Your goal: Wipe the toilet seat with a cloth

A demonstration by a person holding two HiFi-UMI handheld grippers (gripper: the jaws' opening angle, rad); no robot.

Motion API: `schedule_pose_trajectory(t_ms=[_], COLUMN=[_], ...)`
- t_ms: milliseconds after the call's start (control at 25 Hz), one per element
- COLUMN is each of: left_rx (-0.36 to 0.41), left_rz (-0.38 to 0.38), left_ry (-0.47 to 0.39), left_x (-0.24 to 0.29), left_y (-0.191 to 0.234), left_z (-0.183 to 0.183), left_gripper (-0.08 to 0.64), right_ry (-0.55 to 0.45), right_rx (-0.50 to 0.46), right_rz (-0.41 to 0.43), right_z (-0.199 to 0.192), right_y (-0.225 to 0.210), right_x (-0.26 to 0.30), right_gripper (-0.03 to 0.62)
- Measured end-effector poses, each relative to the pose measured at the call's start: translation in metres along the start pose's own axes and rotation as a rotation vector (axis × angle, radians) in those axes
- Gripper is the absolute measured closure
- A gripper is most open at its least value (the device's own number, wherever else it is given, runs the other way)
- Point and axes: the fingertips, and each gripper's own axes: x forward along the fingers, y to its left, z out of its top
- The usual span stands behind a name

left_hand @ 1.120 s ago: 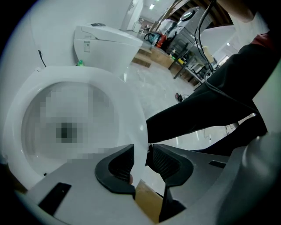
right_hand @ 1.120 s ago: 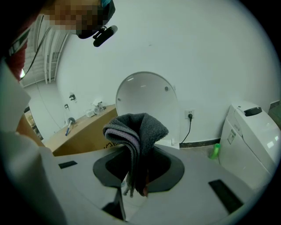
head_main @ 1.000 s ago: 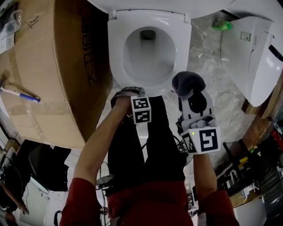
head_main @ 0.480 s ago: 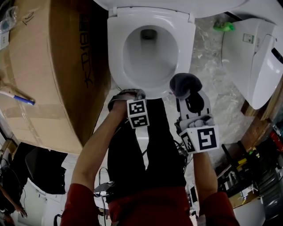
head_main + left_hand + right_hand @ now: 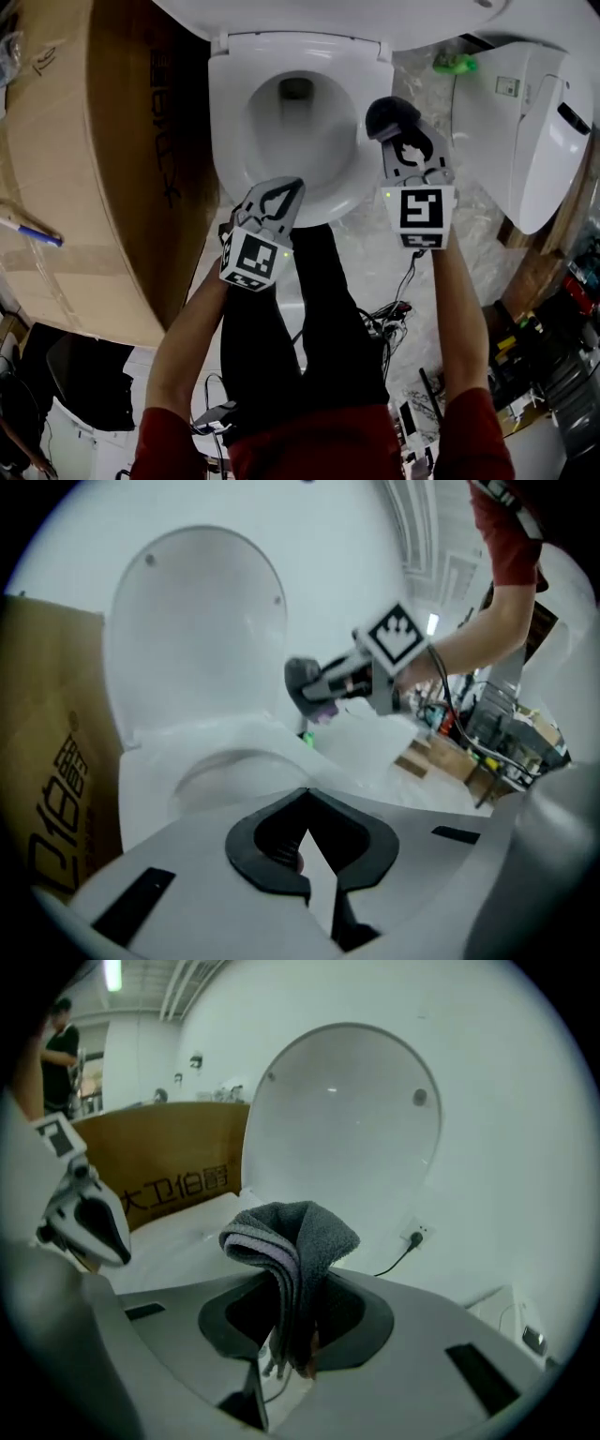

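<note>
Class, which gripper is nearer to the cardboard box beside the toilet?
Left. The left gripper is at the front of the toilet seat, toward the cardboard box; the right gripper, holding the cloth, is at the seat's opposite edge.

Red sleeves [image 5: 169, 439], black trousers [image 5: 281, 323]; white left tool [image 5: 287, 187] and right tool [image 5: 399, 131] bear marker cubes [image 5: 253, 259].
</note>
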Motion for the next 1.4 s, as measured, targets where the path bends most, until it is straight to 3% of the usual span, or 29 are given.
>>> schedule_pose_trajectory(t_ms=[80, 200, 320, 440, 560, 880, 1120, 1400], left_rx=[0.042, 0.103, 0.032, -0.008, -0.017, 0.01, 0.017, 0.005], left_rz=[0.083, 0.207, 0.296, 0.33, 0.312, 0.264, 0.267, 0.314], left_ry=[-0.134, -0.243, -0.326, -0.398, -0.392, -0.348, -0.344, -0.358], left_x=[-0.009, -0.027, -0.04, -0.044, -0.039, -0.036, -0.043, -0.058], left_y=[0.018, 0.037, 0.046, 0.05, 0.049, 0.039, 0.041, 0.046], left_z=[0.039, 0.079, 0.097, 0.113, 0.114, 0.101, 0.097, 0.087], left_gripper=[0.548, 0.548, 0.548, 0.548, 0.548, 0.548, 0.548, 0.548], right_ry=[0.045, 0.12, 0.192, 0.21, 0.189, 0.218, 0.3, 0.346], right_rx=[-0.158, -0.373, -0.558, -0.683, -0.757, -0.778, -0.695, -0.569], right_rz=[-0.006, -0.016, -0.014, 0.006, 0.027, 0.115, 0.214, 0.275], right_z=[-0.003, -0.009, -0.016, -0.021, -0.024, -0.04, -0.081, -0.117], right_y=[-0.009, -0.02, -0.024, -0.022, -0.017, -0.005, 0.026, 0.067], right_x=[0.025, 0.064, 0.099, 0.125, 0.135, 0.125, 0.089, 0.045], right_gripper=[0.514, 0.514, 0.514, 0.514, 0.514, 0.515, 0.515, 0.515])
